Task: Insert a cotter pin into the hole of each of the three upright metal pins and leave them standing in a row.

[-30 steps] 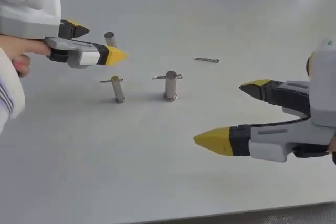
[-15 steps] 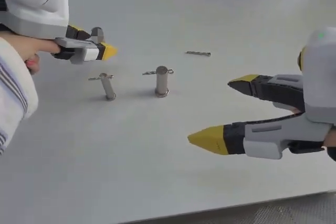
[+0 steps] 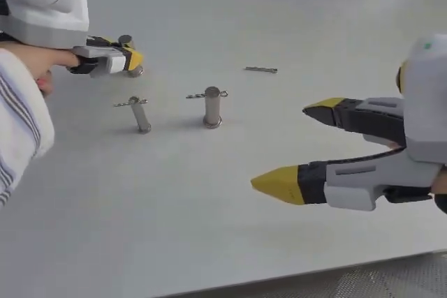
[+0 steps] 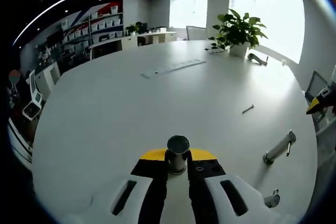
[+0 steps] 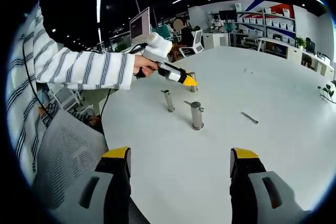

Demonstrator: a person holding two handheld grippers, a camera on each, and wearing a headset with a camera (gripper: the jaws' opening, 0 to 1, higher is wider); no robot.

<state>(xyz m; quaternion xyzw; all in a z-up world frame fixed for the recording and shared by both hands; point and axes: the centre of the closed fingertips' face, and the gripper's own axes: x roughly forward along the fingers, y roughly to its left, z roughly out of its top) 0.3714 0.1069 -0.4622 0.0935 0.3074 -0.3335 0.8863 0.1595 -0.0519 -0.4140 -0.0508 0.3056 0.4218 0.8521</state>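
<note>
Metal pin [image 4: 178,149] stands pinched in the left gripper [image 4: 177,157]; right gripper [image 3: 297,144] spread wide.

Far pin [image 3: 125,39] partly behind left gripper [image 3: 133,58]

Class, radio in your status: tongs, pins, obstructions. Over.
Left tongs shut on bare pin; right tongs open, empty. Thin pin and thick pin cottered, standing. Loose cotter pin lies apart, nothing blocking it.

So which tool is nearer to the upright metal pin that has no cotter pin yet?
Left. The left tool holds that metal pin between its jaws; the right tool hangs open well apart from it.
</note>
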